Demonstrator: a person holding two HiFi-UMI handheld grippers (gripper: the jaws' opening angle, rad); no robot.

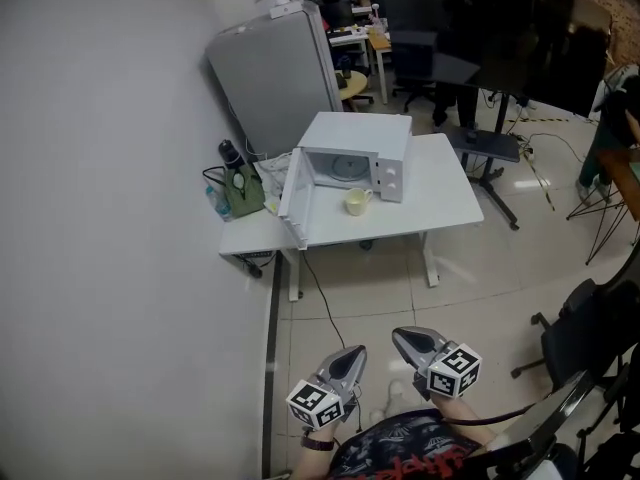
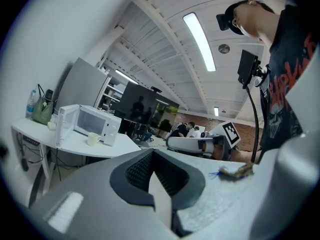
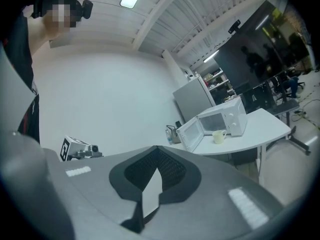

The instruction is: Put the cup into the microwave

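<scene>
Plain grey wall (image 1: 100, 168) on the left, pale tiled floor (image 1: 380, 298) with a cable (image 1: 318, 293) trailing over it. White desk (image 1: 445, 193) against the wall, tall grey cabinet (image 1: 280, 78) behind it. Big dark screen (image 1: 500, 28) further back — black office chair (image 1: 590, 333) near right. White slatted ceiling (image 2: 165, 49), strip light (image 2: 199, 40) lit.

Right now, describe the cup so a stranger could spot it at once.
On the white rectangular table stands a white microwave, door swung open. Just before its opening sits the small pale yellow cup, the only handled, yellowish thing there.
</scene>
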